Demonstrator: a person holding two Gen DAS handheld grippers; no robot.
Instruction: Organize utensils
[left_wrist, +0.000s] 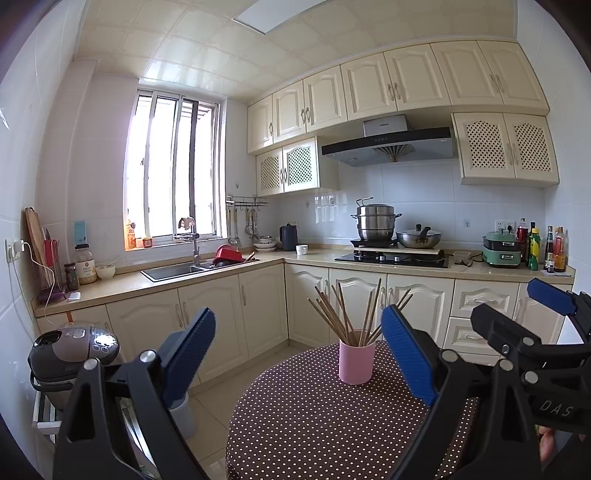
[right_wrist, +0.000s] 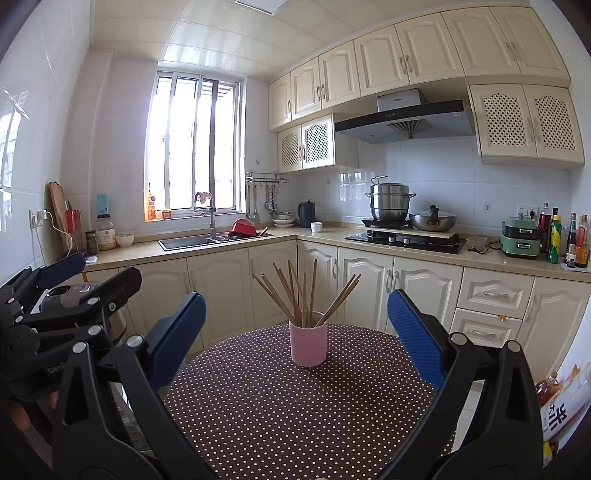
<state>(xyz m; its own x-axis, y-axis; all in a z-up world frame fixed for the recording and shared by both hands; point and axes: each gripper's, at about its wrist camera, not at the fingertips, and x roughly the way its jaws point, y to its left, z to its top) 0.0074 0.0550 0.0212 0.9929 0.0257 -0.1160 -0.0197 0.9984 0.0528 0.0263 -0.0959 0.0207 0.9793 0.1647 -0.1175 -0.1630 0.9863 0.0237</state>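
**Pink cup full of chopsticks, both grippers wide open and empty**

Pink is what jumps out in the left wrist view: a pink cup (left_wrist: 357, 362) stands upright on the polka-dot bench (left_wrist: 314, 417), toward its far side, with a bunch of wooden chopsticks (left_wrist: 354, 314) fanned out of the top. They lean every which way, so my guess is the cup is the holder and the sticks are already where they belong, or about to be pulled and sorted. The left gripper (left_wrist: 299, 354) hangs above the near part of the bench, jaws spread wide with nothing between them, touching nothing. The cup sits a bit right of its centre line, well beyond the fingertips. The right gripper (left_wrist: 517, 314) pokes in from the right edge, also apart from the cup.

Right wrist view, same story from the other side. The cup (right_wrist: 308, 344) is almost dead centre between the blue pads (right_wrist: 417, 336), so this gripper (right_wrist: 295, 332) looks better lined up for a grab if one is coming. It's fully spread and empty, hovering short of the cup, no contact. The left gripper (right_wrist: 88, 273) shows at the left edge, off the bench. Chopsticks (right_wrist: 303, 291) splay wide, so closing on one stick without nudging the rest looks fiddly.
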